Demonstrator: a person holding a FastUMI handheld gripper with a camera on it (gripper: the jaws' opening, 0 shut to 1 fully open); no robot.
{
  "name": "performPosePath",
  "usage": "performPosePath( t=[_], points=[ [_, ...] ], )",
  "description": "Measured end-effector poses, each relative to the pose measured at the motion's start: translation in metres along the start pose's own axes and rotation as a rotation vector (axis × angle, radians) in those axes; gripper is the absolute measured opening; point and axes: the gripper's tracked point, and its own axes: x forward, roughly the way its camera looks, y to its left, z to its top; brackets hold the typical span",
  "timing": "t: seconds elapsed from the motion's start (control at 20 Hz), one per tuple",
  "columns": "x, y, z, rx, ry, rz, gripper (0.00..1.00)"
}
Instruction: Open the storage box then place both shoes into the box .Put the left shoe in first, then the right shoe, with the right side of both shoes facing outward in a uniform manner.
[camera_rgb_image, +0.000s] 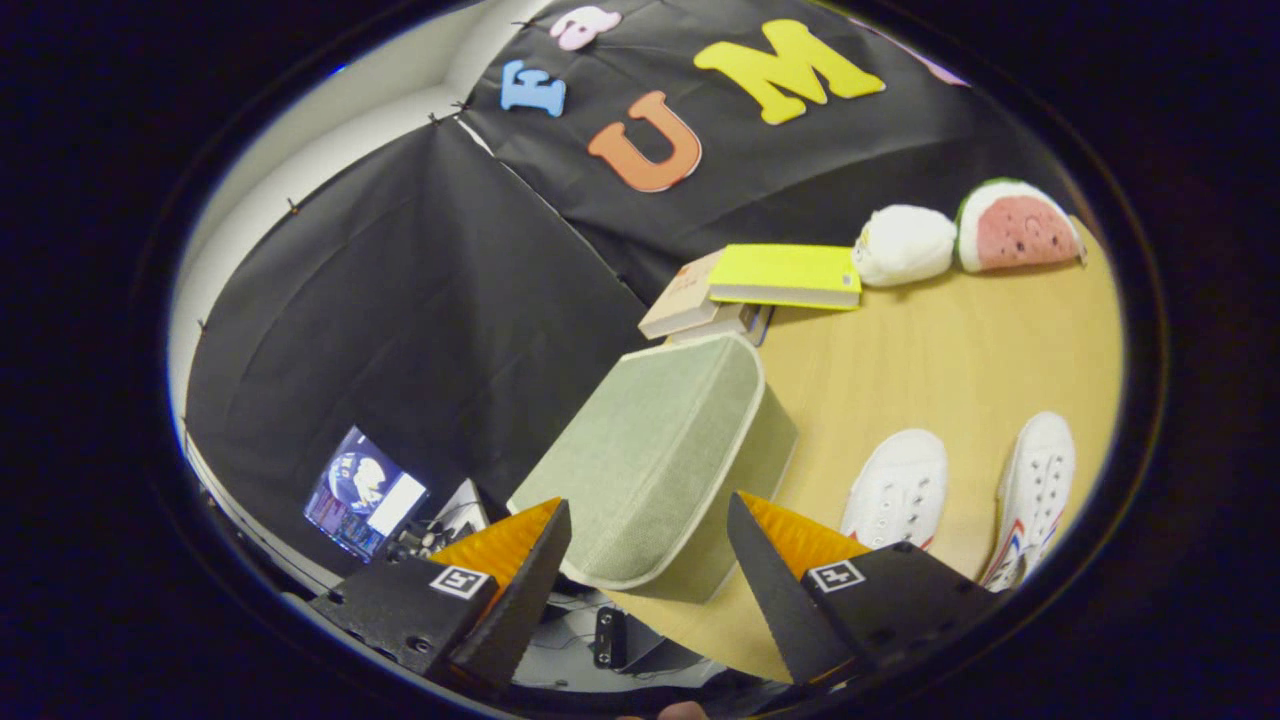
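A green fabric storage box (660, 455) with a pale piped lid stands shut on the wooden table (940, 350), near its edge. My gripper (648, 520) is open, and the box's near corner lies between and just ahead of the fingers, untouched as far as I can tell. Two white shoes rest on the table beside the box: one (897, 490) close to the box, the other (1035, 495), with red and blue side stripes, farther out. Both point their toes away from me.
Beyond the box lie stacked books, a yellow one (790, 275) on top. A white plush (905, 245) and a watermelon-slice plush (1018, 227) sit at the table's far end. A lit screen (365, 492) and cables sit below the table edge.
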Motion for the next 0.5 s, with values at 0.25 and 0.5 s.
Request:
performPosePath(
  t=[0.25,0.5],
  points=[
    [0.031,-0.004,-0.023,0.109,0.066,0.066,1.00],
    [0.050,0.003,-0.027,0.277,0.091,0.147,0.99]
  ],
)
